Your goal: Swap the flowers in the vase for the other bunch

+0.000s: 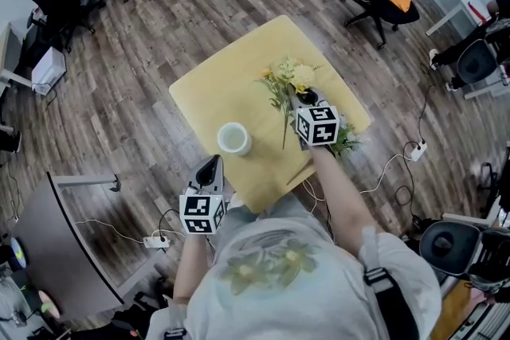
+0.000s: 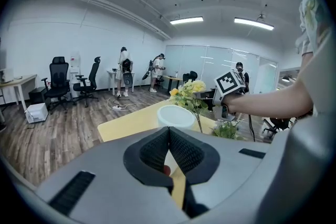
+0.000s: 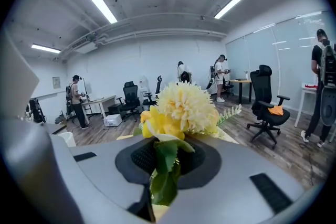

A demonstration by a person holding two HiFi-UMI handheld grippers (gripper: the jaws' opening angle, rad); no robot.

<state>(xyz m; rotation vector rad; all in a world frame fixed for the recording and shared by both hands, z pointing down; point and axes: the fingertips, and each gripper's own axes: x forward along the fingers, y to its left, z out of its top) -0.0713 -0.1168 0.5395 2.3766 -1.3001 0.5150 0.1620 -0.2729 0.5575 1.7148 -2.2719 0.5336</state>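
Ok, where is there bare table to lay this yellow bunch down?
The table is bare on its far left, beyond the white vase. The right edge is crowded: the other bunch lies there, by the right gripper holding the yellow bunch.

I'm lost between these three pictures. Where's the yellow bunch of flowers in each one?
Head view: yellow flowers right of centre, over the table, stems in the right gripper.
Left gripper view: right of centre, just beyond the vase.
Right gripper view: dead centre, between the jaws.
Shared landmark: the yellow table, only a sliver in the right gripper view.
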